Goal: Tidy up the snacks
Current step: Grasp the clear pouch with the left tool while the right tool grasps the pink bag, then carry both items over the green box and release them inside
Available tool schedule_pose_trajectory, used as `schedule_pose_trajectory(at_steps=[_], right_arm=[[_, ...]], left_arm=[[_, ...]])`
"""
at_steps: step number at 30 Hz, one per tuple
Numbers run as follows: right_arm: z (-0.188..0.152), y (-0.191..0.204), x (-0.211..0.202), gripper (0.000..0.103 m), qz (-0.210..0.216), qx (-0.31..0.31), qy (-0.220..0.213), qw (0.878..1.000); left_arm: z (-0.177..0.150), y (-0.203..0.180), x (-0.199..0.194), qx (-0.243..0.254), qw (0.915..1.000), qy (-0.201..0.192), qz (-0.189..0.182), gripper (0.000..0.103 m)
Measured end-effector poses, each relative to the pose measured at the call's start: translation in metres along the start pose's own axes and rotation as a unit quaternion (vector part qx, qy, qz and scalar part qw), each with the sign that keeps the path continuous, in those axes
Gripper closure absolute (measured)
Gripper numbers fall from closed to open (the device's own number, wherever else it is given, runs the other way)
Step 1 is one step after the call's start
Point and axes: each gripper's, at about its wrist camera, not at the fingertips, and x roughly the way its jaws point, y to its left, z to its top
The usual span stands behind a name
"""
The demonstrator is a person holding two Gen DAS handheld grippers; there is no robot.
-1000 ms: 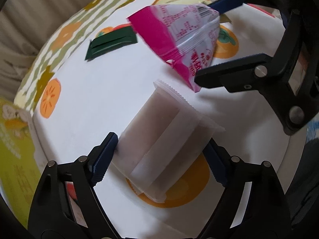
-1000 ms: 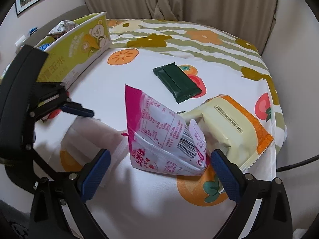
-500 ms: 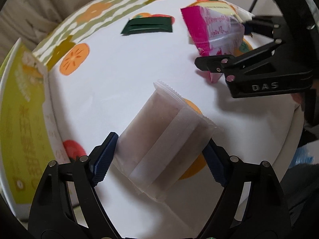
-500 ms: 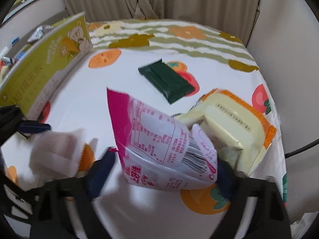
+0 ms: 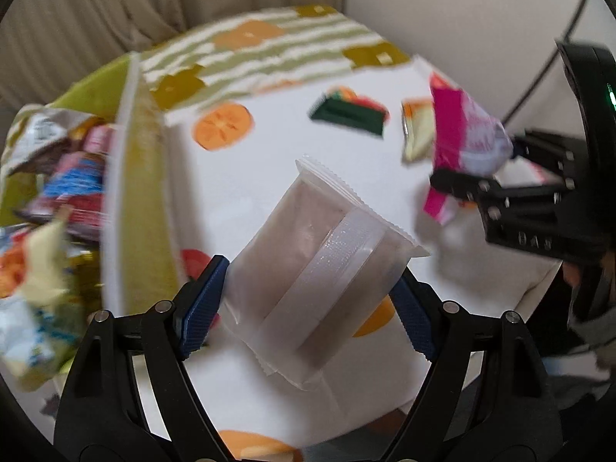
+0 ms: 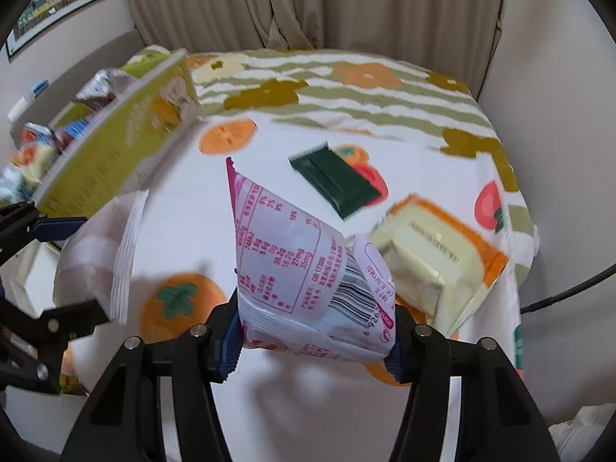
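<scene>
Green box (image 5: 142,208) heaped with snack packets (image 5: 73,188), pale packet (image 5: 319,273) gripper-held nearby

In your left wrist view, motion blur smears the snacks in the green box (image 5: 131,200) at the left edge; you cannot read any label there, and the frame edge cuts the box off. The white packet (image 5: 319,269) hides the table (image 5: 269,177) beneath it and part of the right pad of your left claw (image 5: 312,300). At right, the pink packet (image 5: 462,142) is blurred and covers most of a pale packet (image 5: 415,134). In your right wrist view, the pink packet's lower edge hides the pads of your right claw (image 6: 313,338), and its print is too soft to read. At the bottom edge both claws' bodies are cropped.
</scene>
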Motion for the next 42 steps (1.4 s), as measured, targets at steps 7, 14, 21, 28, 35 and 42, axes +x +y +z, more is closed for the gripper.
schedule_pose_trajectory(at_steps=[7,14,21,28,35,42], right_arm=[[0.050,0.028,-0.051,0.049,0.047,-0.043,-0.043,0.997],[0.109,0.081,-0.074,0.049,0.097,-0.063,-0.082,0.990],[0.160,0.150,-0.067,0.049,0.123,-0.059,-0.097,0.986],[0.187,0.194,-0.037,0.049,0.120,-0.044,-0.078,0.989],[0.188,0.212,-0.015,0.049,0.102,-0.017,-0.049,0.993],[0.188,0.226,-0.004,0.049,0.093,-0.017,-0.023,0.995]], left_arm=[[0.023,0.036,-0.070,-0.075,0.9959,-0.045,0.025,0.023],[0.036,0.114,-0.124,-0.112,0.9891,-0.070,0.066,0.023],[0.046,0.207,-0.128,-0.134,0.9852,-0.062,0.086,0.023],[0.051,0.264,-0.090,-0.120,0.9896,-0.030,0.073,0.017],[0.036,0.284,-0.074,-0.106,0.9932,-0.016,0.044,0.002],[0.025,0.306,-0.087,-0.120,0.9915,-0.029,0.042,0.002]])
